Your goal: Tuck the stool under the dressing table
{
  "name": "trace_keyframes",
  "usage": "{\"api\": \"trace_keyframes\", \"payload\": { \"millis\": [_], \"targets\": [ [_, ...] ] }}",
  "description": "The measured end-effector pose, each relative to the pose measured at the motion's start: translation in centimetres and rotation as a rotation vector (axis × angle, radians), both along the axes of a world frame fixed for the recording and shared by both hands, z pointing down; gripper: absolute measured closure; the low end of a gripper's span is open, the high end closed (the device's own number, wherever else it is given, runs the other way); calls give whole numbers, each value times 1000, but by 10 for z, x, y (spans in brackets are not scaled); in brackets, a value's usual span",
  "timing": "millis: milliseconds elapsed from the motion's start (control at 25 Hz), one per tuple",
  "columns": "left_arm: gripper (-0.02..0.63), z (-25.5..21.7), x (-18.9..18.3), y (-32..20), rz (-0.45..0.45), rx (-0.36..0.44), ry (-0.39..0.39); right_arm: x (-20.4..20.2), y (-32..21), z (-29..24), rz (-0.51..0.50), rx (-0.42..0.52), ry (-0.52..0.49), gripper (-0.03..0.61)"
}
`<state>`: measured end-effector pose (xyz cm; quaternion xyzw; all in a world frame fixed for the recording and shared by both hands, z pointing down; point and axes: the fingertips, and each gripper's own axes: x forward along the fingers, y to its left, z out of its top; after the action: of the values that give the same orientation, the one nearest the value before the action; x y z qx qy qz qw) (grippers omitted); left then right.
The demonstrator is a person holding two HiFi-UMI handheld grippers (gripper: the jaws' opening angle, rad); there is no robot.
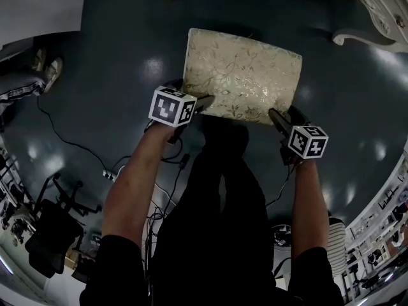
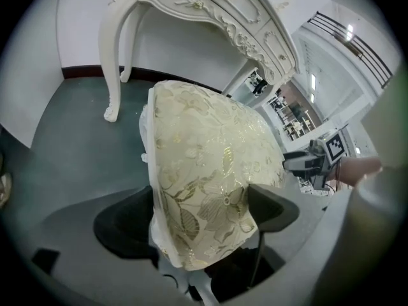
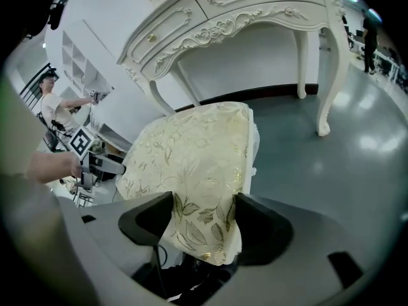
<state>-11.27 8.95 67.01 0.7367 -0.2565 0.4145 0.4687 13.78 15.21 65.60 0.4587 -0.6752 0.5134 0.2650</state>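
Left gripper (image 1: 203,102): jaws are clamping the stool's (image 1: 242,75) near-left cushion corner, sharing the grip.
Right gripper (image 1: 278,117): jaws are pinching the near-right corner, likely keeping the push straight.
Stool: is sitting before the dressing table (image 1: 373,11), apart from it and not yet under.

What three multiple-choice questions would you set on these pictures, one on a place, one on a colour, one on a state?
1. Where is the stool versus the dressing table? A under it; B on top; C short of it, on open floor.
2. The stool's top? A red; B cream with gold leaves; C black.
3. The grippers? A both shut on the stool; B both open; C only left shut.
Answers: C, the dressing table stands beyond it; B, the pattern shows in every view; A, left gripper and right gripper each clamp a corner.
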Motion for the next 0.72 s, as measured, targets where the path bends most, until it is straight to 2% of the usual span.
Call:
{"api": "trace_keyframes", "payload": {
  "millis": [120,280,440,720],
  "targets": [
    [153,5,3,-10,16,14,11,2,-6,5,32,22,15,249],
    [153,-4,14,-43,-38,46,65,15,-40,-5,76,88,15,249],
    [152,6,12,-64,-57,29,11,14,-75,6,-8,41,71,253],
    [152,1,5,-101,-104,42,16,9,-123,-1,-21,106,40,255]
  ]
}}
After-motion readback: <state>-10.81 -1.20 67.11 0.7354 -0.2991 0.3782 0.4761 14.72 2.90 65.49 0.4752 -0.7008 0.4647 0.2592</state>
